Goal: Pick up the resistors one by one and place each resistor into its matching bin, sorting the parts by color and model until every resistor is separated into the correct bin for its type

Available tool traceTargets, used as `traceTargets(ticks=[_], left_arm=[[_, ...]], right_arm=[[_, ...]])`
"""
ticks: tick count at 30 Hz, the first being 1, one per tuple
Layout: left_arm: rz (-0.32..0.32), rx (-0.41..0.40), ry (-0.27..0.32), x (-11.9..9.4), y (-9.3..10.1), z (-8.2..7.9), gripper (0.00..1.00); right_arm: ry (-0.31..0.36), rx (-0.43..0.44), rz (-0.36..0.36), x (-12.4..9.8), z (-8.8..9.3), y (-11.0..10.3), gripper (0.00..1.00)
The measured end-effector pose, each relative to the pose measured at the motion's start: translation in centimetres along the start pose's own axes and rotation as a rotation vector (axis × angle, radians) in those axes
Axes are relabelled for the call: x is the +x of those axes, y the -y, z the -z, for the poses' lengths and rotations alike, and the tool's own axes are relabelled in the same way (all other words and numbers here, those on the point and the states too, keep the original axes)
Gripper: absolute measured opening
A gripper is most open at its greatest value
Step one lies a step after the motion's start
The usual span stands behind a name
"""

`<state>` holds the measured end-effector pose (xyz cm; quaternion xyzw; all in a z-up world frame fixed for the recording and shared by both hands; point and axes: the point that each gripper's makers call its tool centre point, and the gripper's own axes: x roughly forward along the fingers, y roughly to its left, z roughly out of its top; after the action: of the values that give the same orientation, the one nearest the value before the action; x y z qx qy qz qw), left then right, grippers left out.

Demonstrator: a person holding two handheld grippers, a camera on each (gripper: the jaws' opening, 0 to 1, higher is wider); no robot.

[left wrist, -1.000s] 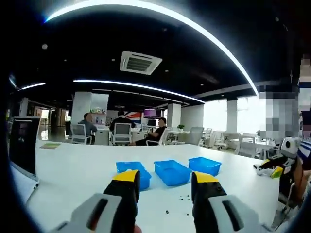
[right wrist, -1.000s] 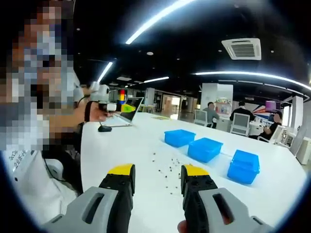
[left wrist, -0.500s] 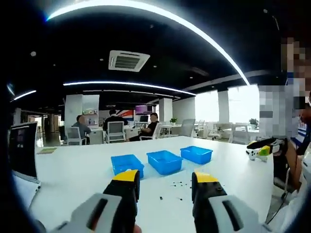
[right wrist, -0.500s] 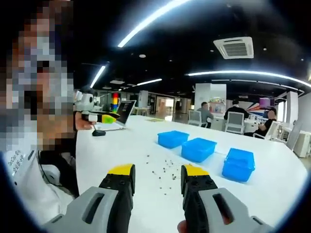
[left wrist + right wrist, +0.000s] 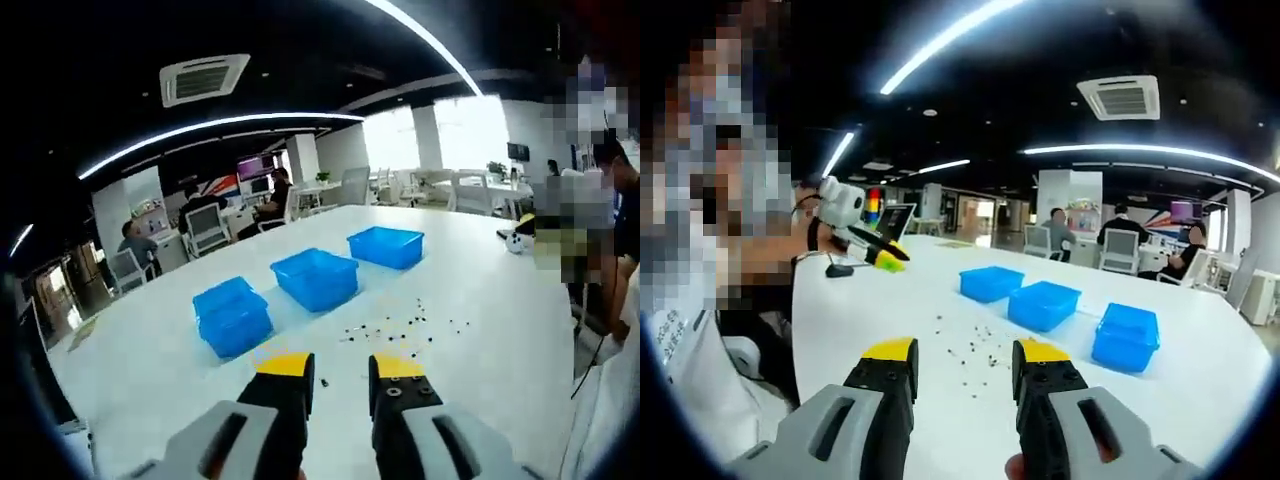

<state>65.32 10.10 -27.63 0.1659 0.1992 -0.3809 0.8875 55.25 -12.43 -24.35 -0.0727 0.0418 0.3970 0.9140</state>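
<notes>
Open office: white table (image 5: 150,360), three blue bins (image 5: 316,278) in a row across it, seated people at desks (image 5: 205,222) well behind, a ceiling air-conditioning cassette (image 5: 204,78) overhead, a laptop (image 5: 902,222) at the table's far end in the right gripper view. Nothing stands between the tools and the parts. Resistors (image 5: 395,328) lie scattered as small dark specks on the bare tabletop, on the near side of the bins, apart from them; none visible inside a bin, though the interiors are hard to read. Left gripper (image 5: 337,368): jaws parted with a narrow gap, nothing between them, poised above the table with the scatter just ahead and slightly to the right. Right gripper (image 5: 965,351): jaws spread, empty, resistors (image 5: 970,348) ahead of the gap. In the right gripper view the left gripper (image 5: 872,247) shows at the left, held above the table edge. Against half a second ago: left view has tilted downward and rolled, table now larger in it, and its jaws stand closer together; right view nearly unchanged.
</notes>
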Motion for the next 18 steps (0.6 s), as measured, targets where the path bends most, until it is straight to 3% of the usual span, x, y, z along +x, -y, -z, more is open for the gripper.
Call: traceTargets(ticks=[5,11,14,18], left_arm=[[0.074,-0.093,-0.089,2.9,-0.8,0.6,0.24],[0.100,-0.058,-0.318,6.0,-1.9,4.0,0.24],[0.088,-0.045,-0.366,7.1,-2.8,4.9,0.23],[0.085,-0.102,-0.414,8.1,-4.1,5.8,0.23]], right_arm=[[0.002,-0.004,-0.005,-0.1,-0.1,0.0,0.40],[0.001,-0.009,-0.007,0.0,0.0,0.1,0.40],[0.002,-0.010,-0.009,0.0,-0.1,0.0,0.40],[0.002,-0.011,-0.015,0.1,0.0,-0.1,0.40]])
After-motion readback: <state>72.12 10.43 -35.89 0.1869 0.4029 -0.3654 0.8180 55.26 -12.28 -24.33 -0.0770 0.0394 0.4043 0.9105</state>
